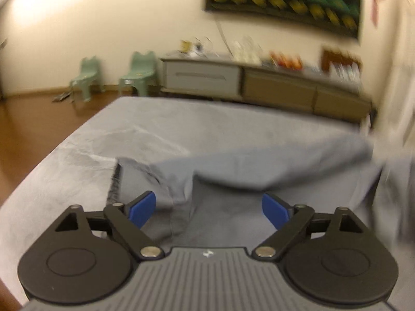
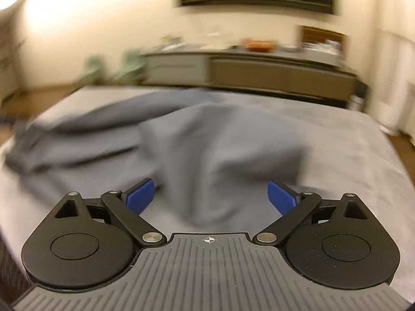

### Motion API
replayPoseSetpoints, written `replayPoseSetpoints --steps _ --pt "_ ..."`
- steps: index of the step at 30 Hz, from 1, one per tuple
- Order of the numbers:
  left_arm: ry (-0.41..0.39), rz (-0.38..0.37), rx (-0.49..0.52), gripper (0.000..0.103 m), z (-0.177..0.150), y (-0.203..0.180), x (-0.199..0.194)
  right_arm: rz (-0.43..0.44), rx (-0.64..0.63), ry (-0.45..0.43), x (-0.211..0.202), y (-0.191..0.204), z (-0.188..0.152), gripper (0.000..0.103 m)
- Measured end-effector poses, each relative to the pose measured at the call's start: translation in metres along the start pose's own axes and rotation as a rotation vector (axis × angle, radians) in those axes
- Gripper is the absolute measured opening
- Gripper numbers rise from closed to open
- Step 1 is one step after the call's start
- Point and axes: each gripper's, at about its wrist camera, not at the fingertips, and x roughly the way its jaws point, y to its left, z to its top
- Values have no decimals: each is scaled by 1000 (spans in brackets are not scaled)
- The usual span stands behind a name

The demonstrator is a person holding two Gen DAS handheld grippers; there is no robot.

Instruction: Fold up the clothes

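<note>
A grey garment (image 1: 259, 165) lies crumpled on a grey-covered bed (image 1: 155, 124). In the left wrist view my left gripper (image 1: 208, 208) is open, its blue pads wide apart just above the garment's near edge, holding nothing. In the right wrist view the same garment (image 2: 220, 150) rises in a blurred hump in front of my right gripper (image 2: 211, 198), which is open too, with cloth lying between and beyond its blue pads but not clamped.
A long low sideboard (image 1: 259, 83) with clutter on top stands beyond the bed, under a dark green wall hanging (image 1: 285, 0). Two small green chairs (image 1: 137, 75) stand on the wooden floor (image 1: 31, 119) at the far left.
</note>
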Motion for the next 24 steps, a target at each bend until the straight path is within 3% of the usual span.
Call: replayPoseSetpoints --steps 2,6,7,8,9,10,12,14,17,18,19,20,21,24 --pt "7 51 113 94 -12 -7 16 -50 74 -4 4 -20 2 96" --pt "19 110 260 96 -32 -16 45 -77 13 108 48 -21 3 96" --pt "21 135 275 92 -33 -16 53 -74 -26 135 62 -18 3 96" --pt "20 173 273 75 -29 -14 62 -73 -66 168 76 -15 2 93" --pt "18 211 250 63 -21 -7 72 -73 -98 218 92 -14 -2 82" --pt "18 242 208 58 -11 3 80 -71 -100 279 107 -16 -4 76" --pt "25 313 62 43 10 31 98 -71 -64 337 115 -28 -4 78" --pt "53 345 -87 42 23 64 112 -86 -43 354 111 -38 -2 79" --pt "75 269 -244 48 23 95 116 -194 -79 310 84 -41 5 75" --pt "78 240 -283 48 24 101 114 -218 -60 234 65 -42 12 75" --pt "75 198 -326 56 27 106 112 -226 -15 133 44 -45 22 77" --pt "63 157 -357 68 30 109 109 -221 47 32 28 -48 32 87" --pt "46 129 -365 69 34 111 105 -213 95 -48 19 -49 44 94" --pt "13 85 -372 76 43 112 95 -173 138 -154 32 -37 90 95"
